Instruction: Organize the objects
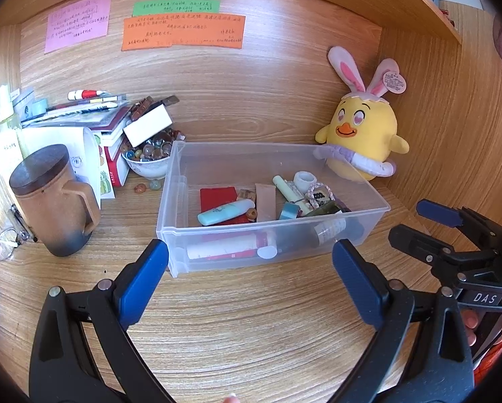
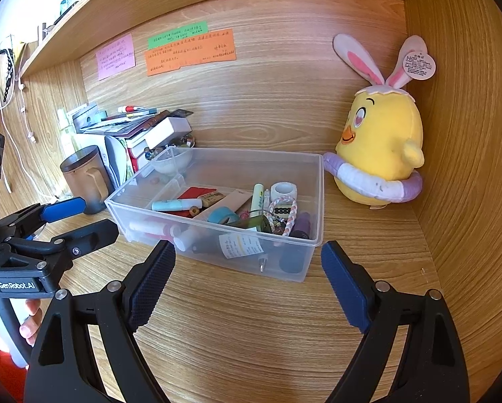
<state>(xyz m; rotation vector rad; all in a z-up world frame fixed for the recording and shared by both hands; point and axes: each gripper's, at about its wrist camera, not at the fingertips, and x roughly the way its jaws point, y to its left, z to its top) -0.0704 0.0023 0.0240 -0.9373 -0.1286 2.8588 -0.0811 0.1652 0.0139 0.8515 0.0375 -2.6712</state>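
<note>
A clear plastic bin (image 1: 173,181) (image 2: 313,188) stands on the wooden desk and holds several small items: tubes, a red card (image 1: 217,196), a tape roll (image 1: 287,211), a braided bracelet (image 2: 289,215), small bottles. My left gripper (image 1: 251,268) is open and empty, just in front of the bin's near wall. My right gripper (image 2: 247,268) is open and empty, also just in front of the bin. In the left wrist view the right gripper (image 1: 415,221) shows at the right, open; in the right wrist view the left gripper (image 2: 83,218) shows at the left, open.
A yellow chick plush (image 1: 365,131) (image 2: 381,147) sits at the back right corner. A brown lidded mug (image 1: 56,201) (image 2: 83,174), a bowl of beads (image 1: 148,158), stacked books and boxes (image 1: 109,124) stand at the left. Two loose beads (image 1: 146,186) lie beside the bin. Paper notes (image 1: 183,30) hang on the back wall.
</note>
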